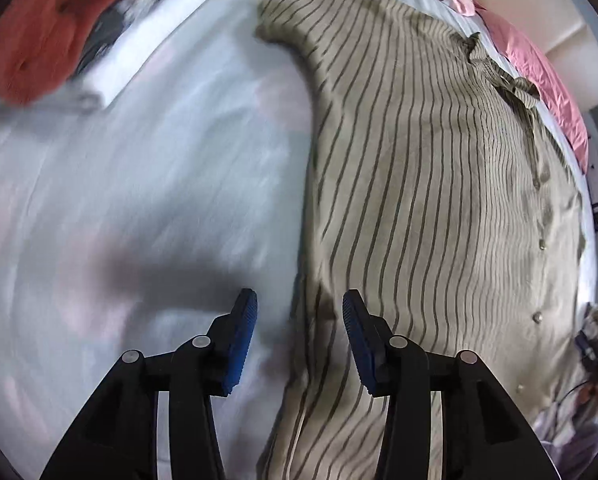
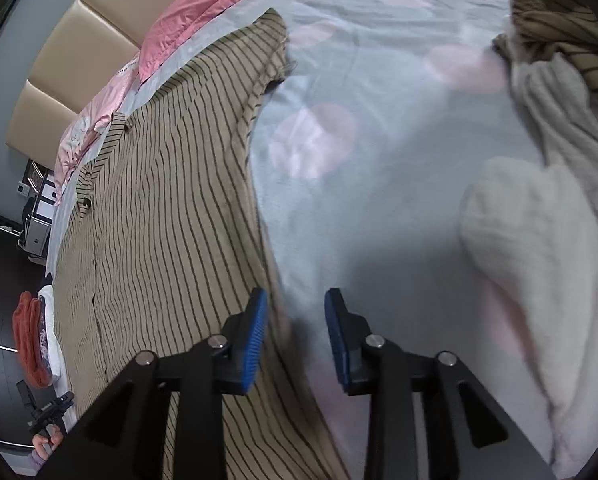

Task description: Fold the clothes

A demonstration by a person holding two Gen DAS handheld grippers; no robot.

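A bed point(image 2: 379, 208) covered in a pale blue sheet with pink dots is seen, a padded beige headboard point(image 2: 71, 92) behind; a striped shirt point(image 1: 419, 200) is spread flat on it; the left hand-held gripper point(image 1: 299, 308) is held apart over the shirt's edge, gripping nothing; the right hand-held gripper point(image 2: 295, 304) likewise stands apart at the opposite edge; folded clothes point(image 1: 51, 40) are stacked beside.

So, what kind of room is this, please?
Most likely a bedroom. A striped shirt lies spread on a bed sheet, a padded headboard stands behind it, and a pink pillow rests against that.
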